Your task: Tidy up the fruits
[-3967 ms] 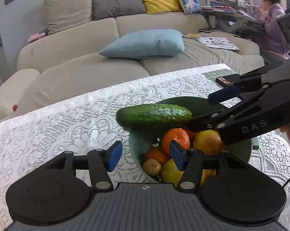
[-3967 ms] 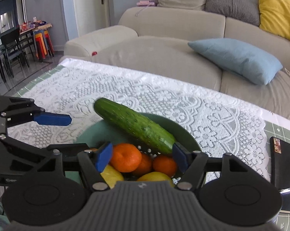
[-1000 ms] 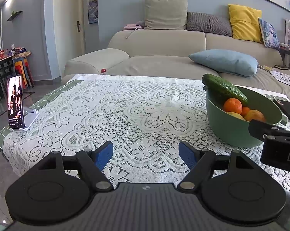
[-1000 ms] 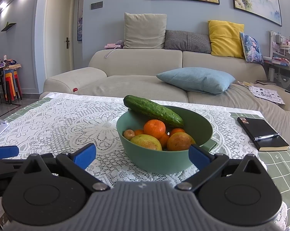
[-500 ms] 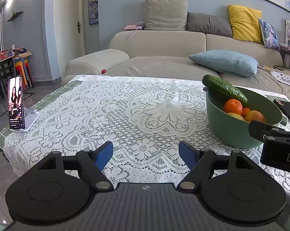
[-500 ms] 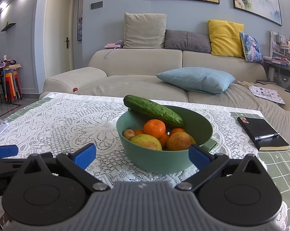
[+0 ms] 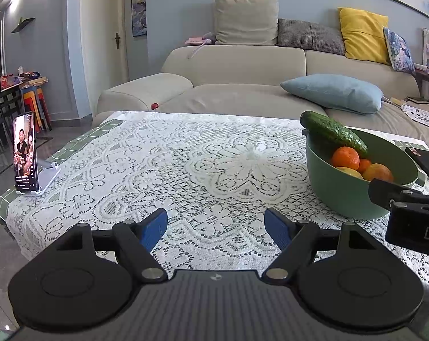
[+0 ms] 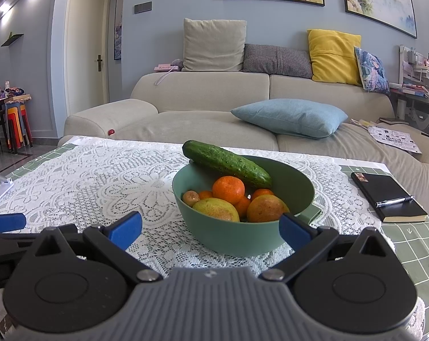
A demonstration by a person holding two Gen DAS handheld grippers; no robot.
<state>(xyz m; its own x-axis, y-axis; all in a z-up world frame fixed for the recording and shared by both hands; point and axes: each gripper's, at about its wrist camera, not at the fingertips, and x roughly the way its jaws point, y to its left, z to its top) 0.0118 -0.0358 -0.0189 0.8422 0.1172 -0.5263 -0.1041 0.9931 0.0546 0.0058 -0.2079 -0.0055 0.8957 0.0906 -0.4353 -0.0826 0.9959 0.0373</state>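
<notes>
A green bowl point(image 8: 237, 236) point(image 7: 336, 190) stands on the lace-covered table. A dark green cucumber point(image 8: 228, 163) point(image 7: 333, 133) lies across its rim, over oranges point(image 8: 228, 189), yellow-orange fruit point(image 8: 215, 209) and a small brown fruit point(image 8: 190, 197). My right gripper point(image 8: 210, 228) is open, held low in front of the bowl with nothing between its blue pads. Open too is my left gripper point(image 7: 215, 226), which is empty and sits left of the bowl above bare lace. The right gripper's black body shows at the right edge of the left wrist view.
A phone on a white stand point(image 7: 25, 156) is at the table's left edge. A black notebook with a pen point(image 8: 387, 196) lies right of the bowl. A beige sofa point(image 8: 214, 108) with a blue cushion point(image 8: 288, 116) runs behind the table.
Four seconds ago both grippers hung over the bowl; they have since drawn back to the table's near side. Over the last second nothing has visibly moved.
</notes>
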